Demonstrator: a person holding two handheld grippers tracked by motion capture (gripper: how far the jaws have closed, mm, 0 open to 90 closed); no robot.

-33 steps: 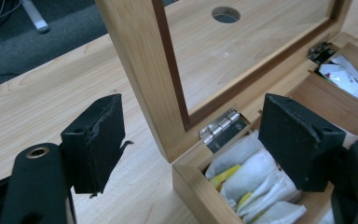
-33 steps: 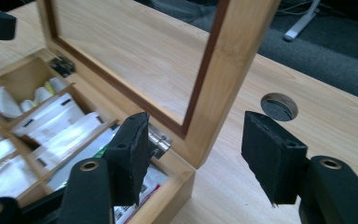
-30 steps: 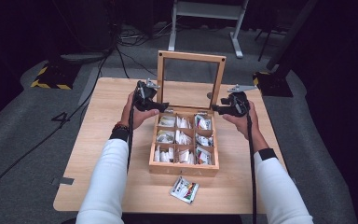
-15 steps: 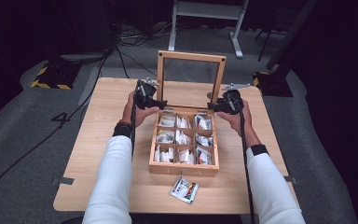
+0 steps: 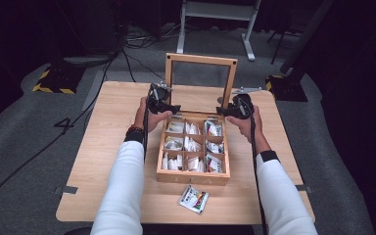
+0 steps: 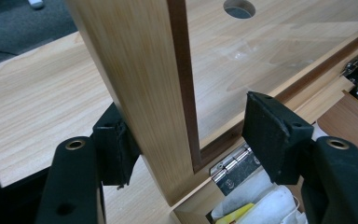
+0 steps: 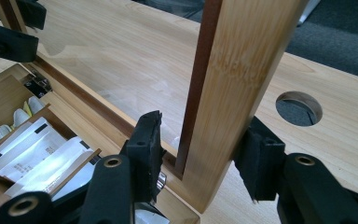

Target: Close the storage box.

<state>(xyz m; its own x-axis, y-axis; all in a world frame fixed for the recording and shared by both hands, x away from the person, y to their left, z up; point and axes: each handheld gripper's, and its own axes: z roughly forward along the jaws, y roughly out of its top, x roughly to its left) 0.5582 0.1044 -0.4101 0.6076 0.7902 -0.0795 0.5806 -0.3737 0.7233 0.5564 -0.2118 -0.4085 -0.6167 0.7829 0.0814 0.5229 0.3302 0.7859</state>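
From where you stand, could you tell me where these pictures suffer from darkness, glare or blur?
High view: the floor beyond the table is nearly black. Left gripper view: pale glare on the lid's pane, near jaws soft. Right gripper view: the jaws' near ends are blurred, the lid sharp.

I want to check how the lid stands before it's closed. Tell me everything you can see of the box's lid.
The lid is a light wooden frame around a clear pane, standing upright at the box's far edge on metal hinges. The left gripper straddles one side post, the right gripper the other; both have just been closing, outer pads touching, inner pads apart.

both tongs (image 5: 172, 108) (image 5: 223, 111) closing around lid (image 5: 201, 60) sides
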